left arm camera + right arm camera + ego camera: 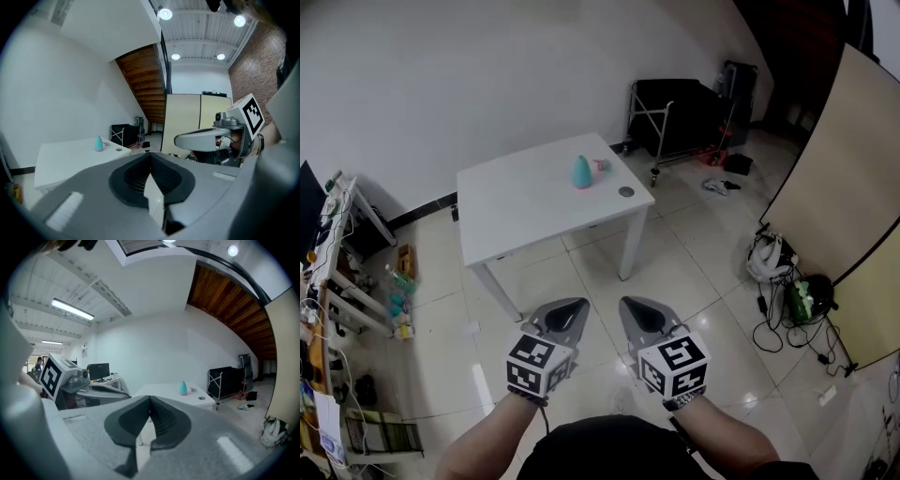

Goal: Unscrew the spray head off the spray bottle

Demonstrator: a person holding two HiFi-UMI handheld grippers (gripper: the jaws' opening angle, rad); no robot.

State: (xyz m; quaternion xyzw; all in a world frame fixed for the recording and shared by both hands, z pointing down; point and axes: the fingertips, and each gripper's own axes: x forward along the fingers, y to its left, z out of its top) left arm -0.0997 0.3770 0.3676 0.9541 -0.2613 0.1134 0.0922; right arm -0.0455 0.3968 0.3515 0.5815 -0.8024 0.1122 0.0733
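A teal cone-shaped spray bottle stands on the white table near its far right part, with a small pink piece just beside it. The same bottle shows small in the left gripper view and in the right gripper view. My left gripper and right gripper hang side by side over the tiled floor, well short of the table's near edge. Both are shut with nothing between the jaws.
A small round grey disc lies near the table's right edge. A black cart stands behind the table. A beige panel leans at the right, with bags and cables at its foot. Cluttered shelves line the left wall.
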